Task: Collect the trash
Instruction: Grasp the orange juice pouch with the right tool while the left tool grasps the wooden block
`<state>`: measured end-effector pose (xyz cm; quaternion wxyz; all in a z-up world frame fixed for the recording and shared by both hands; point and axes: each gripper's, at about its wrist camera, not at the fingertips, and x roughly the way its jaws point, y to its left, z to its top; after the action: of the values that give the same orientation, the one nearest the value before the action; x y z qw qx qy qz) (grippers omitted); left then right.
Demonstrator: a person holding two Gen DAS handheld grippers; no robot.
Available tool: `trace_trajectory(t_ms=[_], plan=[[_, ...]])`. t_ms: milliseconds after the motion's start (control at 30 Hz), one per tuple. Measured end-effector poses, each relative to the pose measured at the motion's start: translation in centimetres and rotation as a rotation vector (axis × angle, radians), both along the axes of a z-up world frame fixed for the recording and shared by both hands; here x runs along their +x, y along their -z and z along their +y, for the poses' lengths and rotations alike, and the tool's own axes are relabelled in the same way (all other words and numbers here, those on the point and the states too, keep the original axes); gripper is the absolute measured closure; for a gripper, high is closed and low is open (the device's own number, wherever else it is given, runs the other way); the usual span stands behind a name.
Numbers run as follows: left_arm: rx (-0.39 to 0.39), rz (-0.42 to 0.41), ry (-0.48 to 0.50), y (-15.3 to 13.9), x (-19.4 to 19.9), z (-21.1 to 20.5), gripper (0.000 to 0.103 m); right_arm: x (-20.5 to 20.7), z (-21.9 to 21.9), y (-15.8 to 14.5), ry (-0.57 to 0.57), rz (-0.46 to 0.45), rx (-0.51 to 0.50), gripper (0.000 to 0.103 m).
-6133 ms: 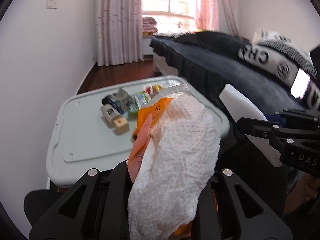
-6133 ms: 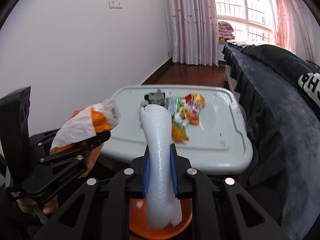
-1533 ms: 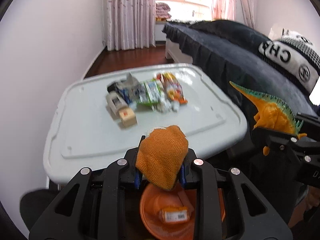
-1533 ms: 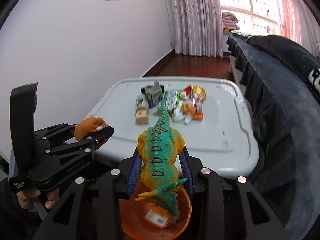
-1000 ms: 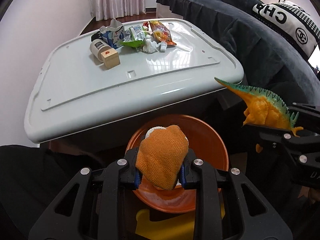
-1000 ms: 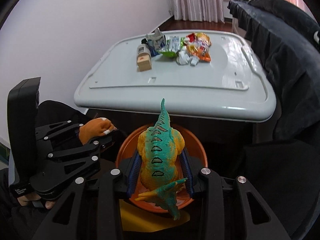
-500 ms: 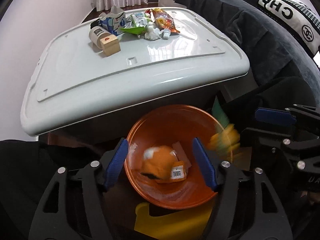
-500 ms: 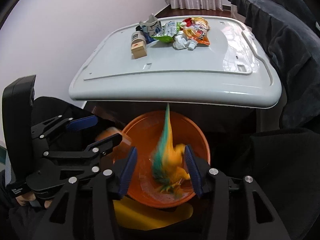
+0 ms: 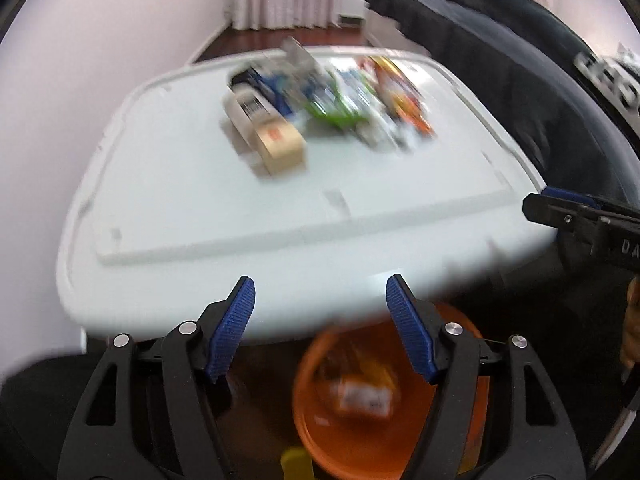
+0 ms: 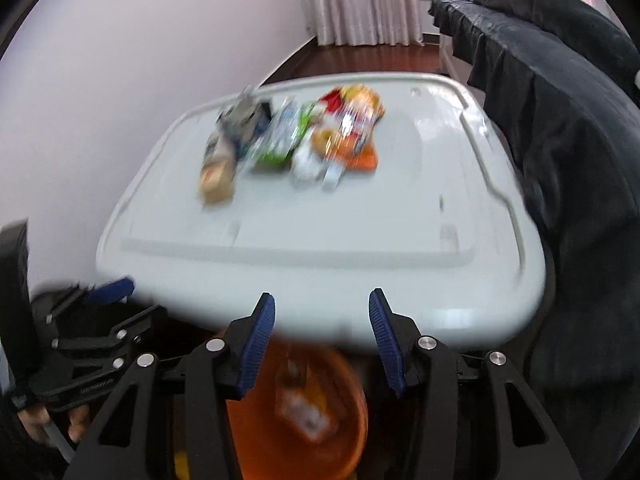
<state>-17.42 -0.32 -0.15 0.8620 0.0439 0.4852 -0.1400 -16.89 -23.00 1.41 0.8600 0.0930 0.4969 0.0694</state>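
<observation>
Two hand-held grippers hang with nothing in them over the near edge of a pale grey table (image 9: 200,208) in a bedroom, an orange bin (image 10: 340,432) sitting on the floor just below that edge. The left gripper (image 9: 320,320) has its blue-padded fingers (image 9: 236,320) spread wide with only air between them; the right gripper (image 10: 320,328) is likewise released, jaws apart and empty. Both views are smeared with motion blur, so the finer detail is hard to read.

The trash not yet collected lies in a loose cluster (image 10: 296,140) toward the far edge of the table: a small tan box (image 9: 280,148) at the near-left of the pile, a white tube or bottle (image 9: 244,108) touching it, then green (image 9: 332,104) and orange wrappers (image 10: 352,128) running toward the far right corner. Something with a white label (image 9: 360,396) already rests in the bin.

The risk from here looks plain enough. The pieces overlap, so a gripper closing on one wrapper could drag or flick its neighbours off the far edge. Thin, slippery film may also slide out of the pads on the carry back. The two grippers sit near each other, and reaching into the same tight pile together could make them collide. The bin is partly tucked under the table edge, so a drop released too early would likely land on the table or the floor.
</observation>
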Motion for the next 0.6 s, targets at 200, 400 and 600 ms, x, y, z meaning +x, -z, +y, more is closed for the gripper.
trace_trajectory(t_ms=[200, 400, 600], plan=[[-0.016, -0.021, -0.08, -0.7, 6.5, 0.3, 0.036, 11.0, -0.6, 1.0, 0.048, 0.03, 0.048, 0.05], [-0.02, -0.018, -0.101, 0.0, 9.3, 0.8, 0.036, 18.4, -1.1, 3.0, 0.098, 0.084, 0.078, 0.05], [-0.026, 0.014, -0.085, 1.5, 10.1, 0.6, 0.036, 22.1, -1.2, 5.4, 0.12, 0.154, 0.058, 0.05]])
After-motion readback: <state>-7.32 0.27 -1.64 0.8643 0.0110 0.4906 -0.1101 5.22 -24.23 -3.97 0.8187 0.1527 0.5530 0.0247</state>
